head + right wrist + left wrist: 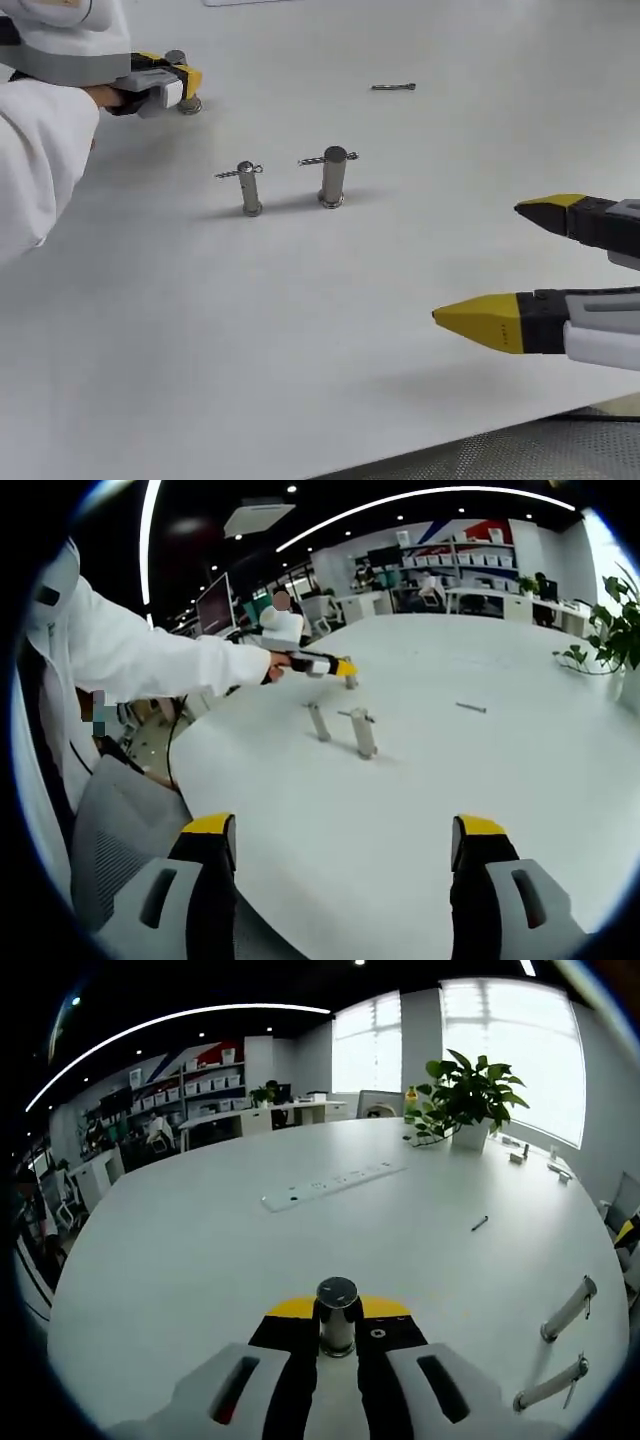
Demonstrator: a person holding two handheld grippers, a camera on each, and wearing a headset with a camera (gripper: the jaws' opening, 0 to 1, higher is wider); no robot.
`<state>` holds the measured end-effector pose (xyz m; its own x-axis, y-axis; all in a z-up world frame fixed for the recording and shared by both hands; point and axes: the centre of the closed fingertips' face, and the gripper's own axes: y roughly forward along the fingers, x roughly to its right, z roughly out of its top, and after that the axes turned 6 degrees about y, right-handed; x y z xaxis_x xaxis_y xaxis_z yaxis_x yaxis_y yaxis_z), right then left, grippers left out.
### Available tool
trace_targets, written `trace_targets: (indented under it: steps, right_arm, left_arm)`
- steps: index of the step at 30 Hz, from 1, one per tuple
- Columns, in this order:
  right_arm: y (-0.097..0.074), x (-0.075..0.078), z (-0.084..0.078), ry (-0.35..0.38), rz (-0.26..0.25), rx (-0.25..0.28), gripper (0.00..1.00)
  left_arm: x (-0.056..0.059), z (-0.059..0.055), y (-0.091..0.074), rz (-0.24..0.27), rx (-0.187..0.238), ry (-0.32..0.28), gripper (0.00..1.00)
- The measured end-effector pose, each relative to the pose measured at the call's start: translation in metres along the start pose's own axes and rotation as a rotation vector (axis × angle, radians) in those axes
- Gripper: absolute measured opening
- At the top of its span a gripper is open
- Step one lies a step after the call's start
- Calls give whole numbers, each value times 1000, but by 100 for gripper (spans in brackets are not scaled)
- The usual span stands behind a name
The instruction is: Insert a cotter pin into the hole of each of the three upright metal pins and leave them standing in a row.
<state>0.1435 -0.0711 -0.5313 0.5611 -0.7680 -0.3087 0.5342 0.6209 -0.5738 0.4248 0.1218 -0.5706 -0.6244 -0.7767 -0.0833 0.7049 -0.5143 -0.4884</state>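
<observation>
Left gripper (180,87) at the far left of the white table (330,400), clenched on the third metal pin (337,1305). In the left gripper view, both yellow-tipped jaws pressed against the shaft, with the round head poking up between them. Upright in the grasp, foot down at the tabletop (actual contact too small to confirm in the head view). Held out there at the end of a white sleeve (40,160).

Nearer the middle, two more pins standing side by side, apart from each other and well apart from the grasped one: slimmer pin (248,188) to the left, stouter pin (333,177) to the right. Both upright on their flared feet. Crosswise through the top of each, a pin already seated: slim pin's cotter pin (236,173) and stout pin's cotter pin (320,159), each sticking out mostly leftward in the head view.

Farther back and to the right, a loose cotter pin (393,87), flat on the table and touching nothing.

Right gripper (476,262) at the right edge of the head view, released, jaws spread wide over bare tabletop near the front edge. From its own view, aimed across the table toward the two standing pins, with the left gripper beyond them.

Past the grasped pin in the left gripper view, a socket strip (330,1182) set into the tabletop and a potted plant (470,1100) near the far edge.
</observation>
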Motion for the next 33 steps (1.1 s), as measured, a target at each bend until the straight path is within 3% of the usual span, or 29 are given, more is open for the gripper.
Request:
trace_targets:
  steps: [2, 5, 11, 15, 17, 21, 24, 28, 33]
  right_arm:
    - [-1, 0, 0, -1, -1, 2, 87]
    - [-3, 0, 2, -2, 0, 9, 87]
    - [-6, 3, 4, -3, -10, 27, 86]
    - [-11, 2, 7, 3, -12, 44, 86]
    - [-11, 3, 7, 7, -27, 45, 88]
    - [-13, 4, 7, 20, -34, 56, 88]
    - [-13, 0, 7, 19, -19, 63, 87]
    - [-14, -3, 7, 19, -10, 63, 87]
    - [-17, -7, 12, 22, 0, 90, 87]
  left_arm:
    - [-4, -2, -2, 22, -8, -77, 10]
    - [-5, -5, -9, 44, -29, -44, 10]
    - [-10, -7, -34, 71, -19, -69, 10]
    - [-9, -9, -60, 90, 0, -75, 10]
    - [-4, -6, -78, 116, -4, -103, 10]
    - [6, -10, -104, 112, -1, -40, 10]
    - [16, -15, -119, 111, -7, -54, 10]
    - [37, -23, -138, 106, -27, -16, 10]
    - [63, -26, -155, 93, -28, -19, 10]
